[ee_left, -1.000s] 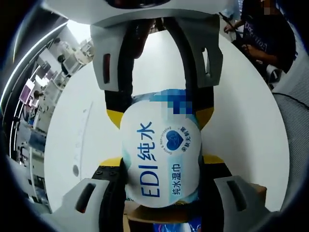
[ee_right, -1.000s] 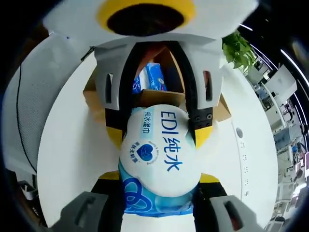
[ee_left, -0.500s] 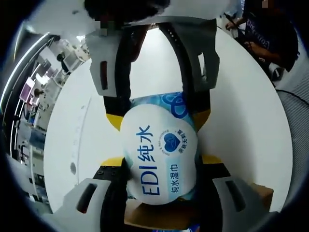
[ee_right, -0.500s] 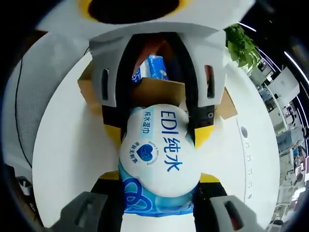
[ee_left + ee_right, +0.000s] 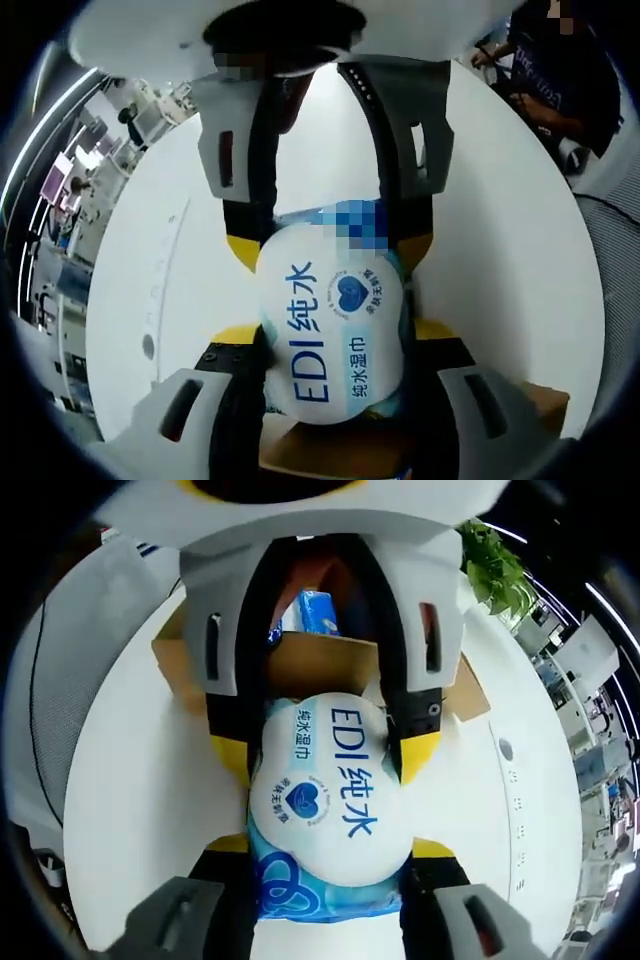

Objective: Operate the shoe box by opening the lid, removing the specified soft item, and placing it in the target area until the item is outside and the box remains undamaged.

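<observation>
Now wipes pack (image 5: 335, 335) clamped btwn left hand-held gripper (image 5: 335, 345) & right hand-held gripper (image 5: 328, 850).

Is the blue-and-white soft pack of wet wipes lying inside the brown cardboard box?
No: both grippers hold the wipes pack above the white table, outside the box.

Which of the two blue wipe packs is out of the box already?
The wipes pack with the big white label, clamped between both grippers. The other pack sits inside the cardboard box.
</observation>
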A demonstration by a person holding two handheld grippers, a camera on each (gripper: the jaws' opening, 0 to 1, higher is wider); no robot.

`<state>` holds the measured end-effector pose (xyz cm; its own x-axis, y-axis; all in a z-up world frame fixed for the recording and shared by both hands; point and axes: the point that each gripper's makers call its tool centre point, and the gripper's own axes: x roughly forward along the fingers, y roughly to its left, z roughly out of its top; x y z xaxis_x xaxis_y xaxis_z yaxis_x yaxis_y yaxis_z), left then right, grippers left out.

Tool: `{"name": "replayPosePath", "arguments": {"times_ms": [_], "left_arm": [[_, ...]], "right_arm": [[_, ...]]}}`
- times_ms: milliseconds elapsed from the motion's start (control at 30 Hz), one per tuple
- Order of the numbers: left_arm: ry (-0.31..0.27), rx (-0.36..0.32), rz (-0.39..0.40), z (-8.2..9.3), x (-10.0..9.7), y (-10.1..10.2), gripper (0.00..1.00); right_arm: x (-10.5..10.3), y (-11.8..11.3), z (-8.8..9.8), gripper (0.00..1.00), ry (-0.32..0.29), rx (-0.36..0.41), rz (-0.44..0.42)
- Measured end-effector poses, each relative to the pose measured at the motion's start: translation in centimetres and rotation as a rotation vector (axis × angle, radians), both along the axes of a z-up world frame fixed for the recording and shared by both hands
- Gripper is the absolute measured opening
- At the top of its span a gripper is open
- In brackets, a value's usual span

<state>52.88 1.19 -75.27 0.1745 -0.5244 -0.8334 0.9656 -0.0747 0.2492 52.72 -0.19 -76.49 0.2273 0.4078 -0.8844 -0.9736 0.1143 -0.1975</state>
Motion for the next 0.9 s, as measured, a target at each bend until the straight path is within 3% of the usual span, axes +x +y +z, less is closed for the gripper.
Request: {"name": "replayPosePath", "arguments": {"times_ms": [567,900], "left_arm": [[0.01,0.004,0.017,0.7,-0.3,0.7,0.57],[-0.001,-0.037,0.041,2.5,-0.4,0.9,0.56]], "right_arm": [[-0.1,-0.4,1.0,0.51,-0.016,-0.01,-0.035],[-0.4,-0.8,1.8,0.52,-0.023,-0.011,-0.066]]}}
